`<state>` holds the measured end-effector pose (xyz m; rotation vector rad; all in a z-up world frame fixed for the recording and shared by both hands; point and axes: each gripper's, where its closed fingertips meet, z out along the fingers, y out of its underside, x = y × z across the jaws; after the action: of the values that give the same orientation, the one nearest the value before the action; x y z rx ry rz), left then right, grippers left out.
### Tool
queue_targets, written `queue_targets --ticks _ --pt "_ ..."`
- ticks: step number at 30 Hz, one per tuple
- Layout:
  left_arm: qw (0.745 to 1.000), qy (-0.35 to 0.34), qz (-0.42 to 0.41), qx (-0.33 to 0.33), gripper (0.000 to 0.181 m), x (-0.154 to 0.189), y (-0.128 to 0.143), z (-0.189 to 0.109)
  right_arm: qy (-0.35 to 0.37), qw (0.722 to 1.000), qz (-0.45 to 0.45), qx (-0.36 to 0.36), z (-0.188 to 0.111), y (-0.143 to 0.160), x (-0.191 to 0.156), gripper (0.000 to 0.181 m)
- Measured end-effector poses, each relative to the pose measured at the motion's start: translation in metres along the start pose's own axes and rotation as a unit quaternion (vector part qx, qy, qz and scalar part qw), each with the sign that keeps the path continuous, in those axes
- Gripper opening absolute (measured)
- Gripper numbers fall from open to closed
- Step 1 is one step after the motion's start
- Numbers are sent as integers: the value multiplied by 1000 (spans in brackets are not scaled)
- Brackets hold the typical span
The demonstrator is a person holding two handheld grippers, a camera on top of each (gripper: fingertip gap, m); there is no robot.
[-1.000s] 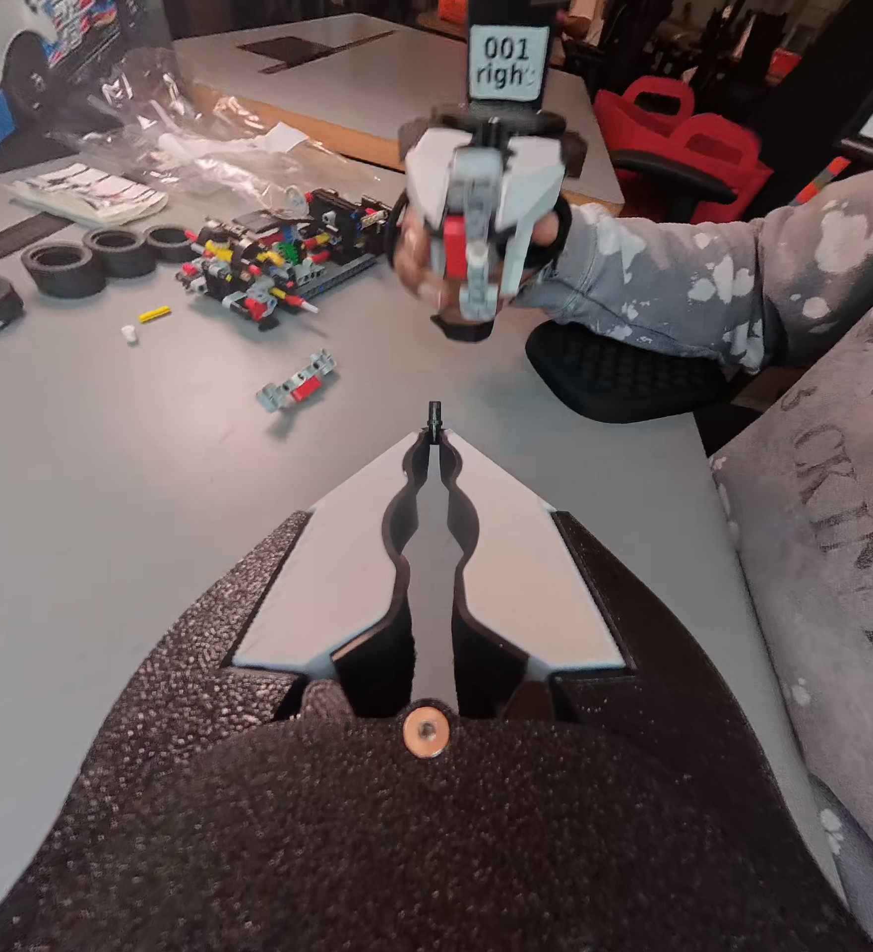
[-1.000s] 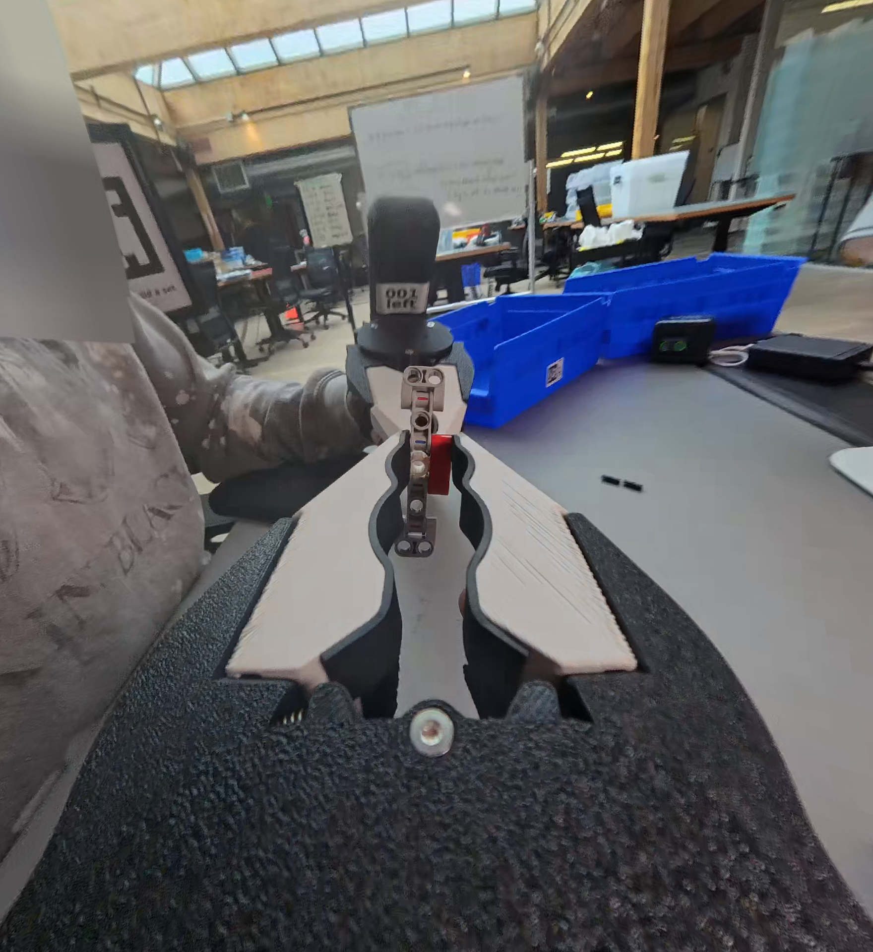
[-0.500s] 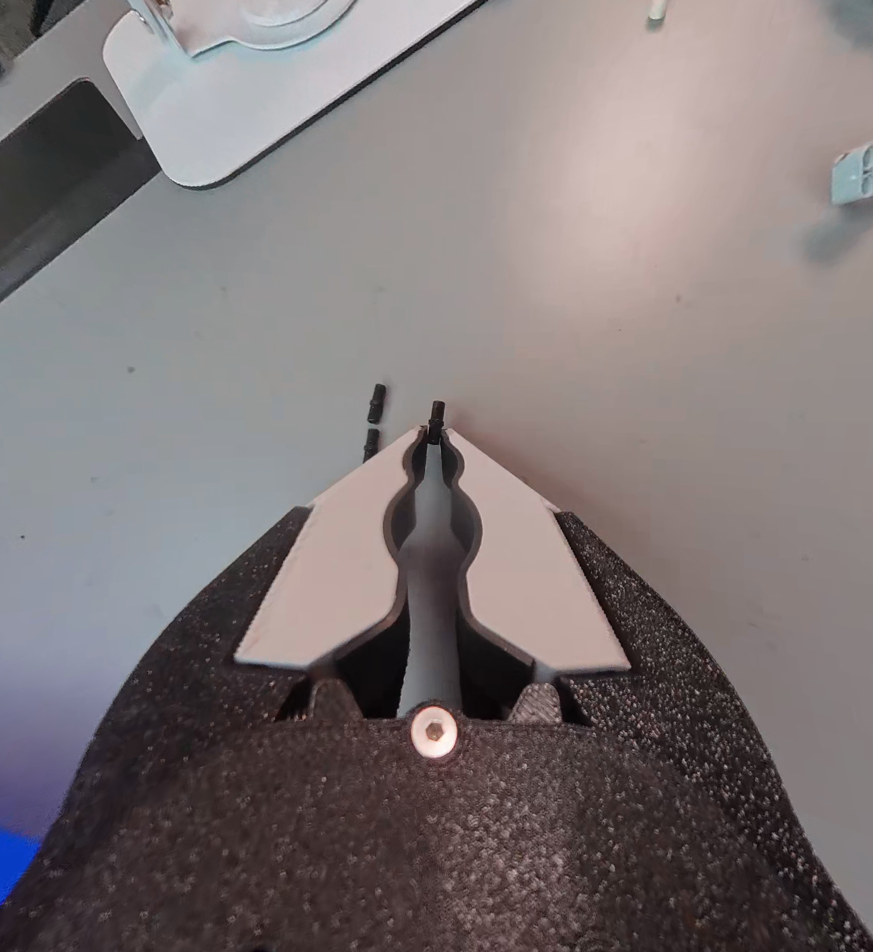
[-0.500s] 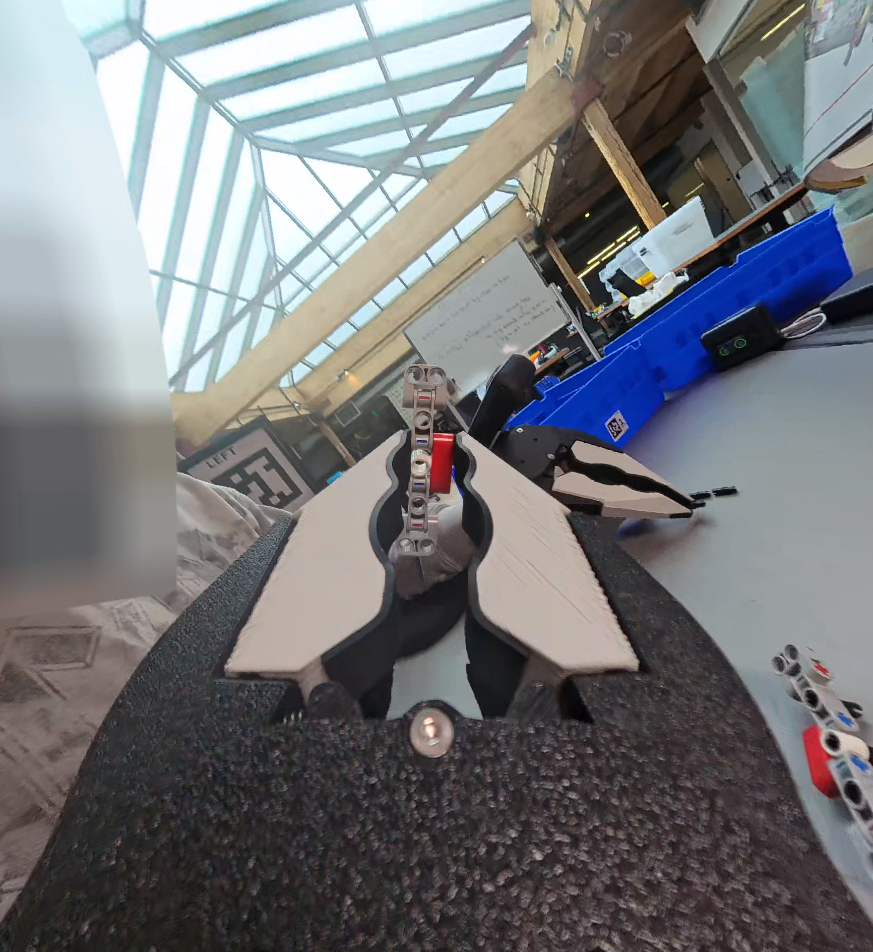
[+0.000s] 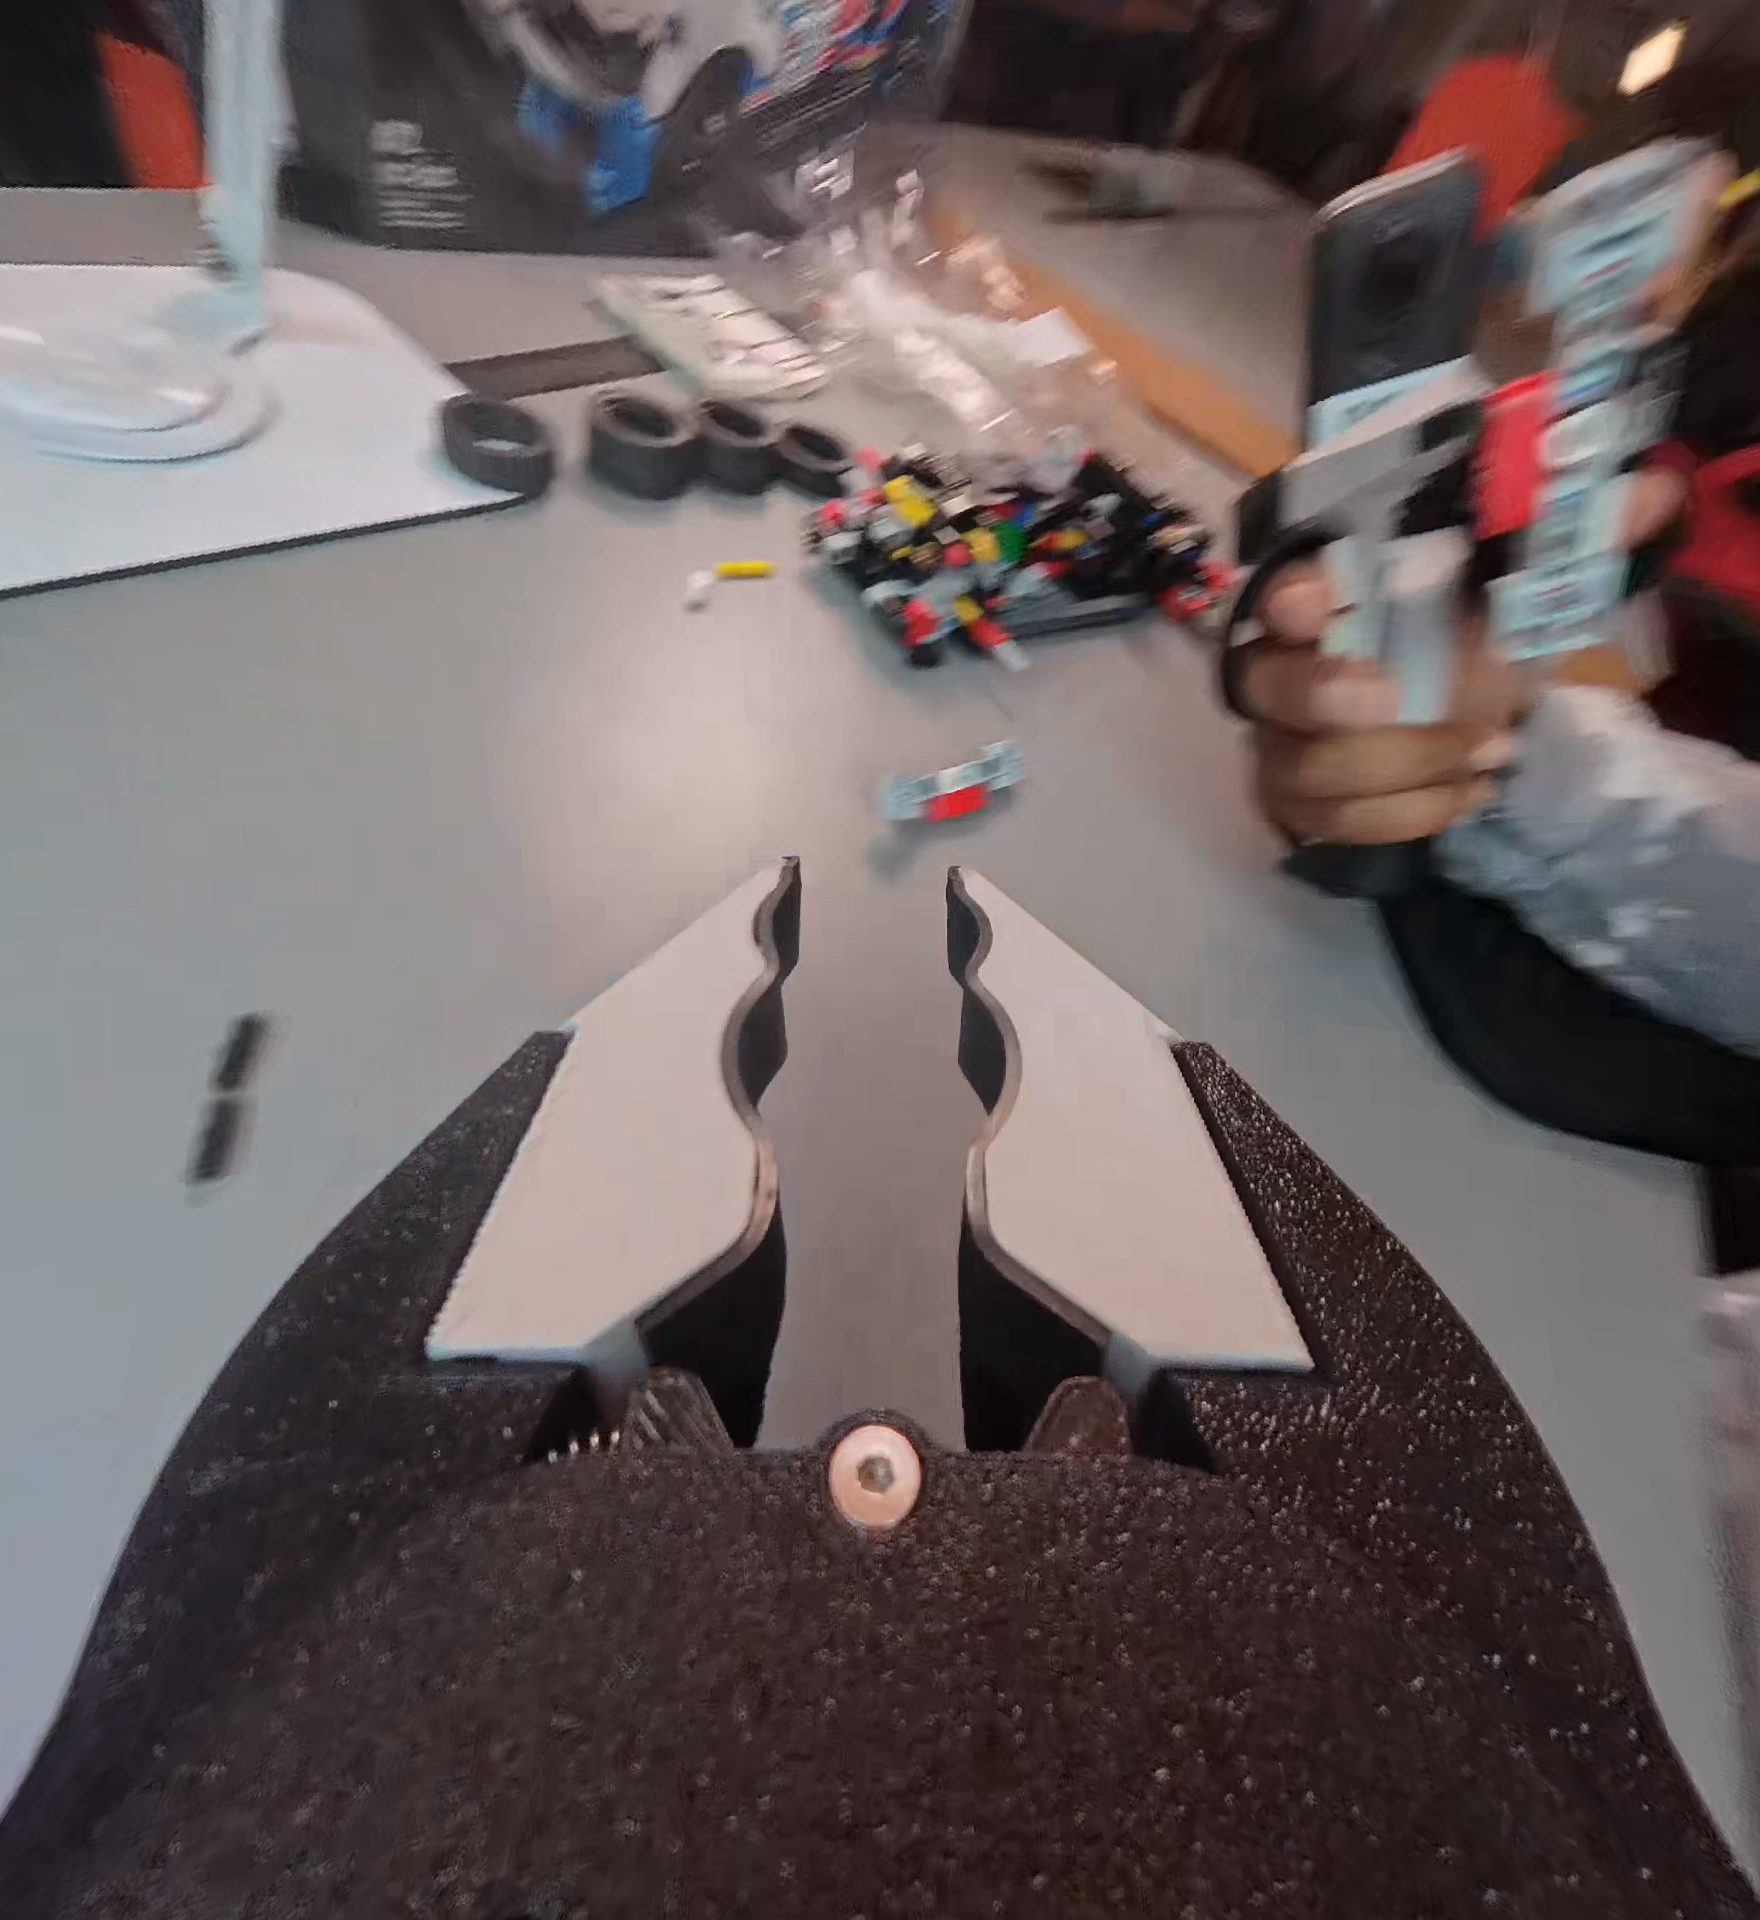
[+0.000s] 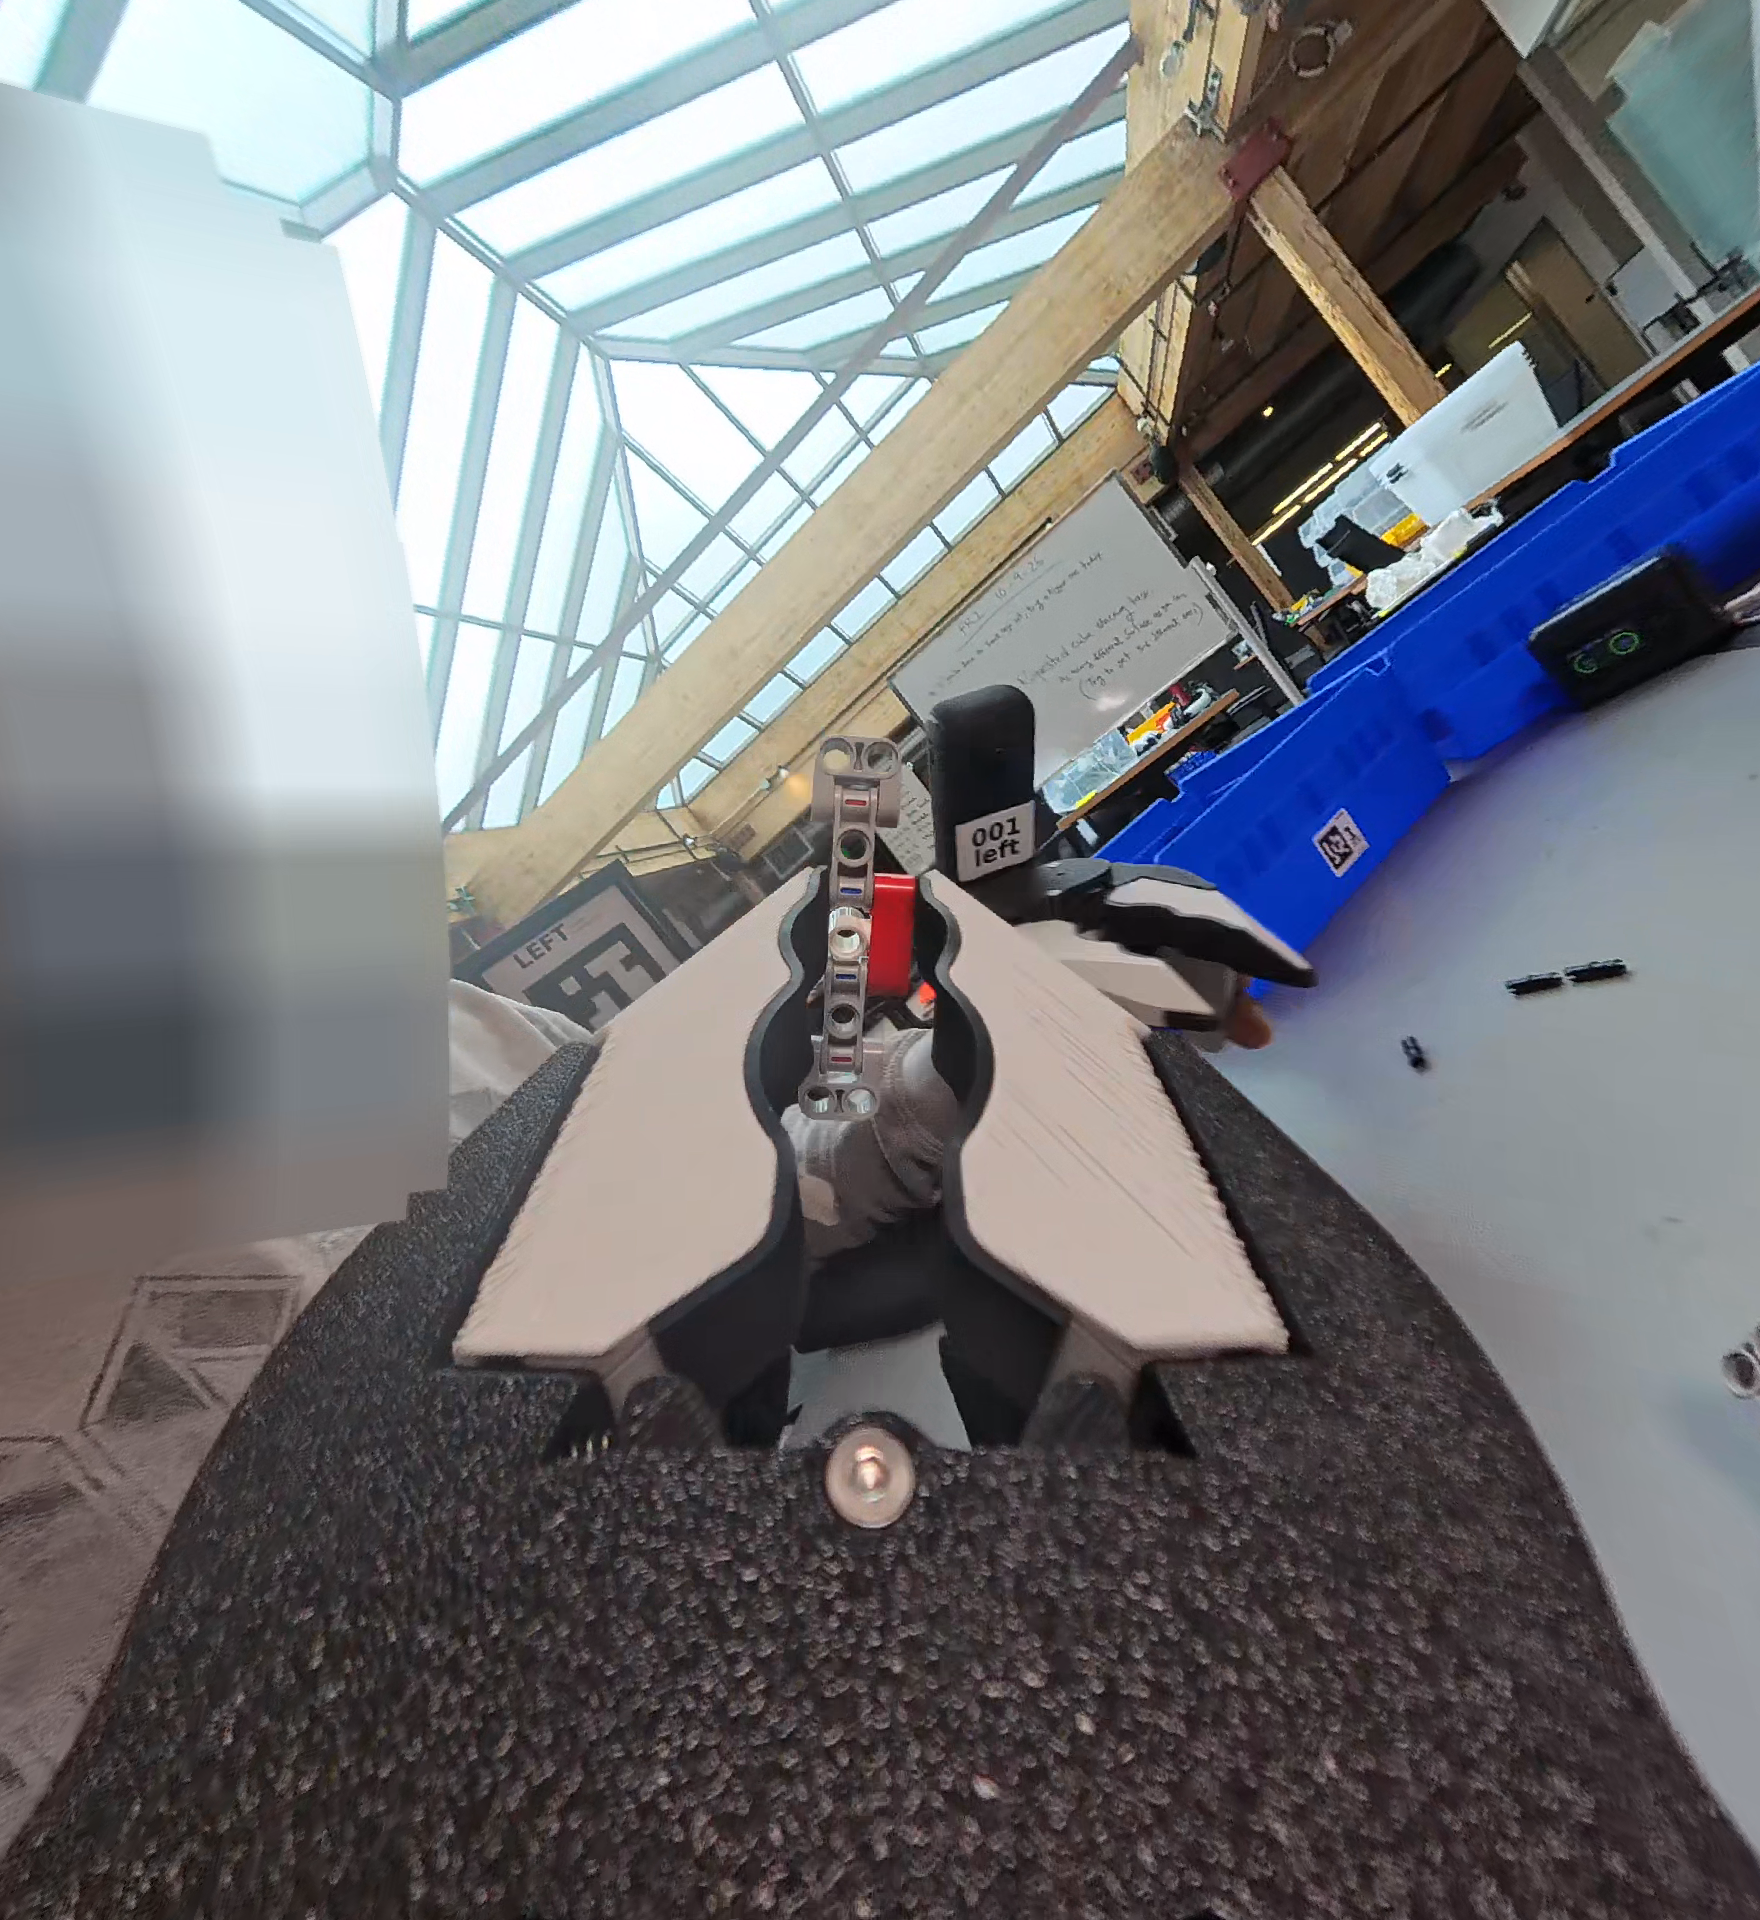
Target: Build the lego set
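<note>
My left gripper (image 5: 874, 875) is open and empty, low over the grey table (image 5: 440, 831). A small grey and red lego assembly (image 5: 949, 795) lies just beyond its tips. The partly built lego chassis (image 5: 1001, 561) sits farther back. My right gripper (image 6: 871, 883) is shut on a grey lego beam with a red piece (image 6: 850, 925), held up and tilted toward the ceiling. It shows blurred in the left wrist view (image 5: 1416, 540). The left gripper shows in the right wrist view (image 6: 1167, 945).
Two black pins (image 5: 227, 1091) lie left of my left gripper; they show in the right view (image 6: 1567, 977) with a single pin (image 6: 1414, 1051) nearer. Several black tyres (image 5: 647, 447), plastic bags (image 5: 907, 312), a white monitor base (image 5: 128, 416) and blue bins (image 6: 1478, 790) stand around. My right fingertips sit around 15 cm from my left ones.
My left gripper has opened and no longer holds the black pin; it has swung from facing down at the table to face the chassis. My right gripper has tilted upward with the beam.
</note>
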<state>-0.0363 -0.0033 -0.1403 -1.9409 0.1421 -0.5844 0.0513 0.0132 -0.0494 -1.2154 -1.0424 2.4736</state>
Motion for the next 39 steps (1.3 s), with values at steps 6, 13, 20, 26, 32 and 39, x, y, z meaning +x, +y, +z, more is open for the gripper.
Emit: queue_targets --ticks 6,13,20,26,32,39 --pt "983 164 -54 65 27 72 -20 0 163 963 -197 -85 11 24 34 14" --pt "993 105 42 38 23 76 0 19 245 855 -426 -163 32 48 40 14" --pt "982 172 43 59 9 89 -4 6 205 867 -422 -169 39 57 23 25" --pt "957 285 23 58 8 118 -3 -11 84 957 -226 -160 32 62 -1 17" --pt "944 328 -4 34 7 129 3 -13 32 974 -146 -173 34 73 -12 5" --pt "931 346 -108 41 8 116 -5 -15 61 979 -130 -145 34 60 -2 4"
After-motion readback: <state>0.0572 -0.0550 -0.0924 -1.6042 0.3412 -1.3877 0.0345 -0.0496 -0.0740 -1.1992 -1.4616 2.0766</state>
